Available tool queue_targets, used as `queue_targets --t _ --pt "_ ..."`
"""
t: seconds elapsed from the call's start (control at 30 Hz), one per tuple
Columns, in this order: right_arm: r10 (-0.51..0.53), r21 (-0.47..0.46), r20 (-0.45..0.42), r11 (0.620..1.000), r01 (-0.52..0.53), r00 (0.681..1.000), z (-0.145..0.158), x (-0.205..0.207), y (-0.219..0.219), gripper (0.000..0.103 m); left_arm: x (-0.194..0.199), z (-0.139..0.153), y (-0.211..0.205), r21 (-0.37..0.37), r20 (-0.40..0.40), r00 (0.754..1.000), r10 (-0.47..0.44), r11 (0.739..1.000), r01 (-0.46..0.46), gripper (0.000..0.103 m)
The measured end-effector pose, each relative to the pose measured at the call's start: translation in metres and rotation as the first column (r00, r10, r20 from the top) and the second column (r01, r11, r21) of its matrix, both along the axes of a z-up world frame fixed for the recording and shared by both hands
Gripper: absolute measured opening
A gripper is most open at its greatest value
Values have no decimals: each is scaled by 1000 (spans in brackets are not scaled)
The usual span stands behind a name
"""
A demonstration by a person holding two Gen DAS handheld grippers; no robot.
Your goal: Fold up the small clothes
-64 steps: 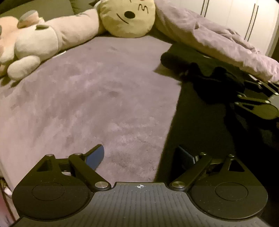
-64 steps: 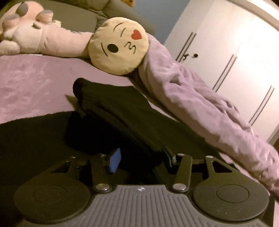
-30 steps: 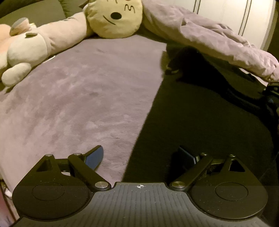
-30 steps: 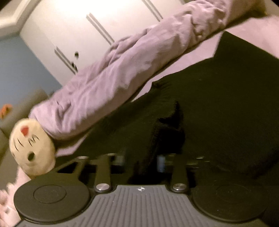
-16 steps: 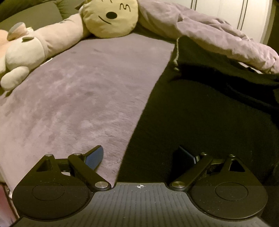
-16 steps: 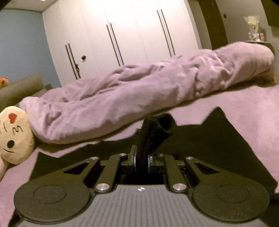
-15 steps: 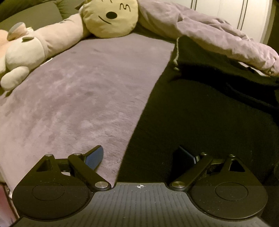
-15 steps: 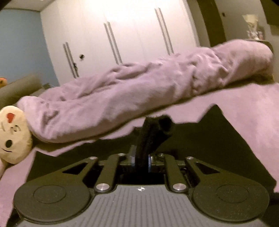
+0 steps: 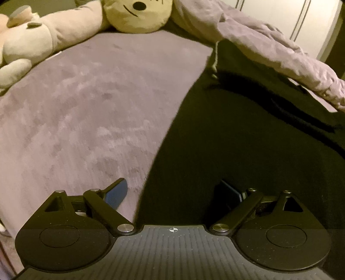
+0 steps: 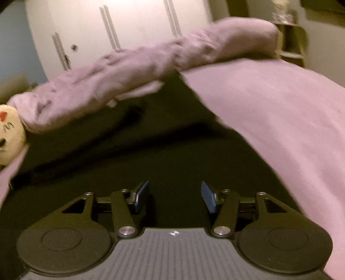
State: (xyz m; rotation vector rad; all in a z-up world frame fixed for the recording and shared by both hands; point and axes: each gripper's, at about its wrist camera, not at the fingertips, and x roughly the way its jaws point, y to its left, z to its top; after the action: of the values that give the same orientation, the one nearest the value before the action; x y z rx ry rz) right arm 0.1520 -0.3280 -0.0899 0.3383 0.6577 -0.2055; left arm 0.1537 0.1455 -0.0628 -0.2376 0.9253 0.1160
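Note:
A black garment (image 9: 248, 133) lies spread flat on the purple bed cover (image 9: 86, 103), filling the right half of the left wrist view. My left gripper (image 9: 172, 191) hovers over its left edge, wide open, one blue pad over the purple cover and the other over the black cloth. In the blurred right wrist view the same black garment (image 10: 151, 155) stretches ahead toward the rolled blanket. My right gripper (image 10: 174, 196) hangs just above the cloth with its jaws opening and nothing between the blue pads.
A rolled lilac blanket (image 9: 258, 43) (image 10: 140, 71) runs along the far side of the bed. A round yellow emoji cushion (image 9: 138, 15) (image 10: 8, 133) and a pale plush toy (image 9: 32, 41) lie at the head. White wardrobe doors (image 10: 107, 32) stand behind.
My right gripper let go of the pinched black cloth, its jaws spreading, and swung sideways over the garment. The cloth now lies flat. The left gripper stayed put, still open.

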Motion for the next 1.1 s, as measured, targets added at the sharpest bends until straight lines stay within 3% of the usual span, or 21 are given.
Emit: queue_targets --t 0.2,0.3,0.43,0.57,0.7,0.83,0.93,1.1 --pt "-67 -28 -14 997 66 998 7 -80 -20 56 -11 -2 -6 -18 -19 1000 -14 1000 14 95" --pt "-75 4 -13 997 75 997 8 -106 -30 56 -21 -1 -10 -40 -25 1000 -8 999 7 95" --pt "-78 29 -6 997 78 997 17 -129 -37 57 -34 0 -10 -39 -35 999 -6 999 4 89" --pt "-88 7 -25 996 88 996 18 -142 -44 65 -38 3 -3 -48 -47 999 16 999 -18 87" --pt "-72 91 -73 993 78 995 5 -151 -57 65 -43 7 6 -39 -53 997 64 997 -66 87" --pt "-60 173 -53 983 68 997 -2 -163 -63 65 -45 6 14 -23 -63 992 109 994 -111 87" --pt "-50 215 -49 975 60 998 -4 -165 -68 59 -45 3 15 -20 -84 990 117 993 -119 88" --pt "-47 241 -57 969 59 997 -6 -163 -74 38 -45 4 12 -4 -94 991 90 996 -91 85"
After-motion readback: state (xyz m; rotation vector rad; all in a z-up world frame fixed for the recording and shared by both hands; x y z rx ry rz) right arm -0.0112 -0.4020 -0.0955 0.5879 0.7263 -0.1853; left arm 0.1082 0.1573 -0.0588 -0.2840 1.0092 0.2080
